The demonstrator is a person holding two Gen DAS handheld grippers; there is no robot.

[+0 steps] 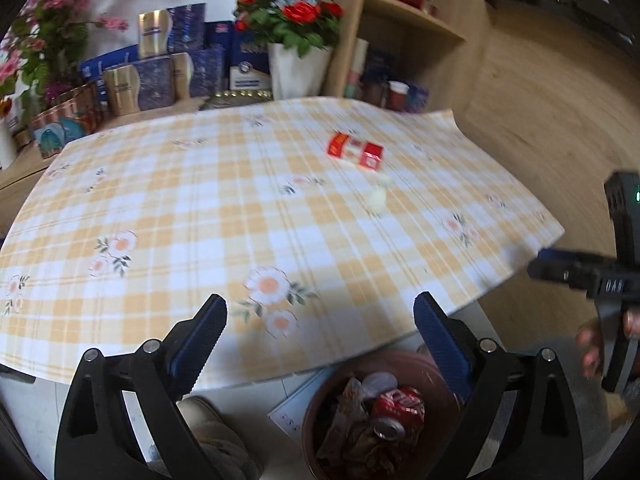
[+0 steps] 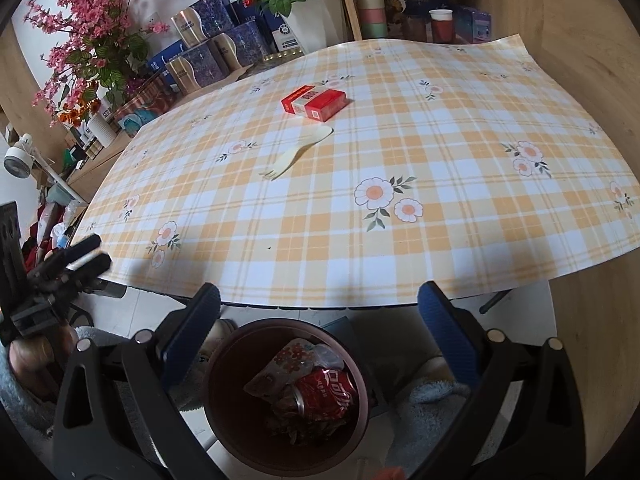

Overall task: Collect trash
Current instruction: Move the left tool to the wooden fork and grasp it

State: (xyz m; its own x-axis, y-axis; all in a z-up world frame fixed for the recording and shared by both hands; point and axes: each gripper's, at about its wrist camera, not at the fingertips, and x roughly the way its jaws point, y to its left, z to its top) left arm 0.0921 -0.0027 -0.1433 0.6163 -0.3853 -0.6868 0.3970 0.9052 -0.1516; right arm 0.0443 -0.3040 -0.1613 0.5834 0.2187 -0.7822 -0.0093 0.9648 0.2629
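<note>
A red cigarette pack lies on the far part of the checked tablecloth. A cream plastic fork rests just in front of it. Below the table's near edge stands a brown bin, holding a crushed red can and wrappers. My left gripper is open and empty over the table's near edge. My right gripper is open and empty above the bin.
Boxes, metal cups and flower pots crowd the far side behind the table. A wooden shelf stands at the back right. A person's slippered feet are beside the bin. Each gripper shows at the edge of the other's view.
</note>
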